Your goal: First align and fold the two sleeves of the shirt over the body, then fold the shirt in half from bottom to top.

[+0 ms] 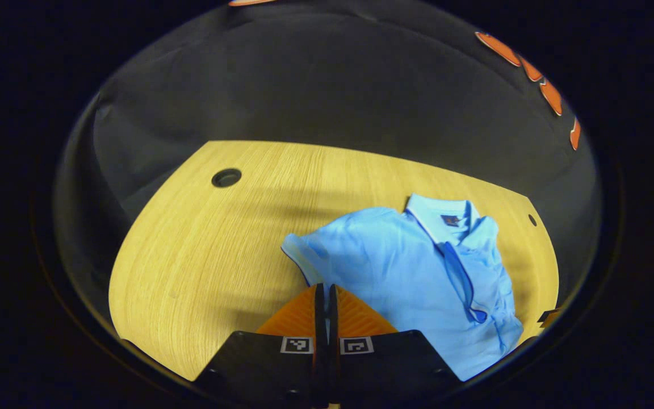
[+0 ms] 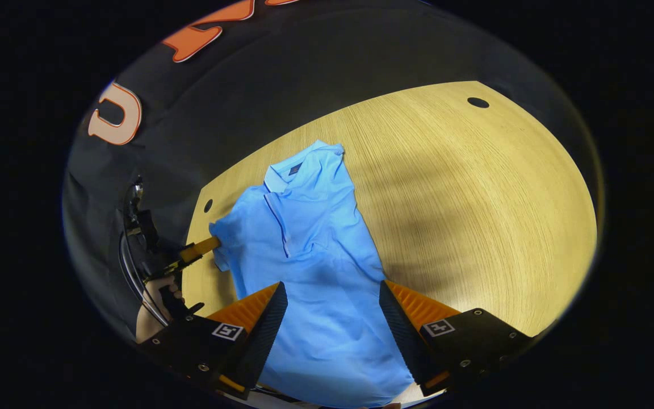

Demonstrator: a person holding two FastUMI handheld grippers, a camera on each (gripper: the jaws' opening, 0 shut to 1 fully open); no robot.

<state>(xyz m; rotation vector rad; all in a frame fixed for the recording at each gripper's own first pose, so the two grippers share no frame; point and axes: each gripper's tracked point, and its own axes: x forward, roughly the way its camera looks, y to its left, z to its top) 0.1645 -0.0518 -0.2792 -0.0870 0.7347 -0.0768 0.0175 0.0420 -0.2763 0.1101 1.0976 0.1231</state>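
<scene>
The shirt (image 2: 310, 267) is lying flat on the wooden table (image 2: 474, 199), collar (image 2: 290, 167) pointing toward the booth wall. Taking the collar as landmark: the sleeve on the right gripper's side is looking already folded over the body, its cuff (image 1: 477, 313) resting just below the placket. The other sleeve (image 1: 304, 253) is sticking out sideways, away from the collar.

The left gripper (image 1: 326, 295) is showing its fingers pressed together at the hem edge of that outstretched sleeve. In the right gripper view it (image 2: 199, 248) is sitting at the sleeve tip, a hand (image 2: 159, 292) holding it. Whether cloth is actually caught between the fingers, I cannot tell; no fabric is showing in the slit.

The right gripper (image 2: 332, 309) is hovering wide open over the lower body of the shirt, far from the collar, gripping nothing.

Judged step: second sleeve fold starting.

Risks:
- If the pinch is empty or thin, the sleeve is likely slipping out mid-lift.
- Pulling without the body being pinned is risking dragging the whole shirt and disturbing the folded sleeve.
- Skewed carry is giving misaligned sleeves.
</scene>
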